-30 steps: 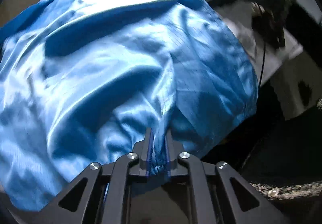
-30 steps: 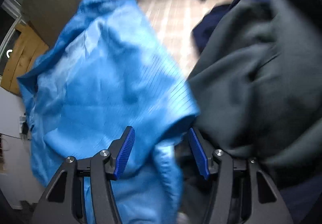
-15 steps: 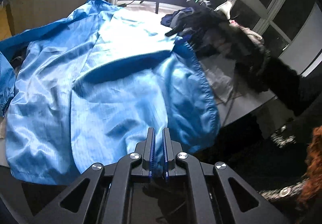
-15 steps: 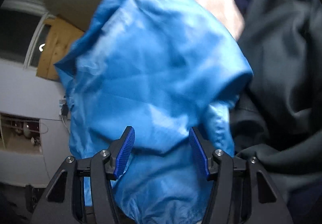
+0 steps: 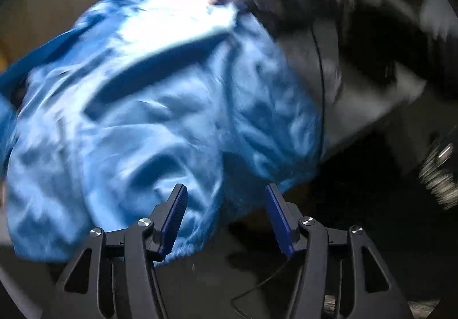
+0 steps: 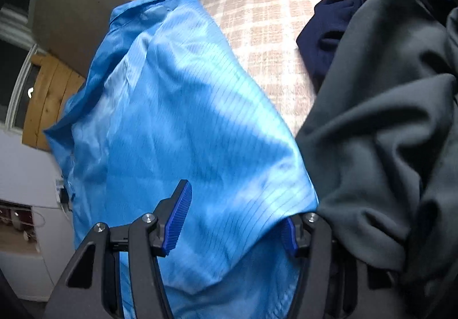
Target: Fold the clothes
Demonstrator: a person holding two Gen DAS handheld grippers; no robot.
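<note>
Left tool [image 5: 226, 217] wide, nothing held; right tool [image 6: 233, 217] wide, both over blue jacket [image 5: 148, 107], grey garment [image 6: 380, 133] beside.

Shiny blue garment [image 5: 160, 107], crumpled

It lies spread and creased, thin dark pinstripes across it, beside a heap of grey cloth [image 6: 380, 130] and navy cloth [image 6: 343, 21].
</note>
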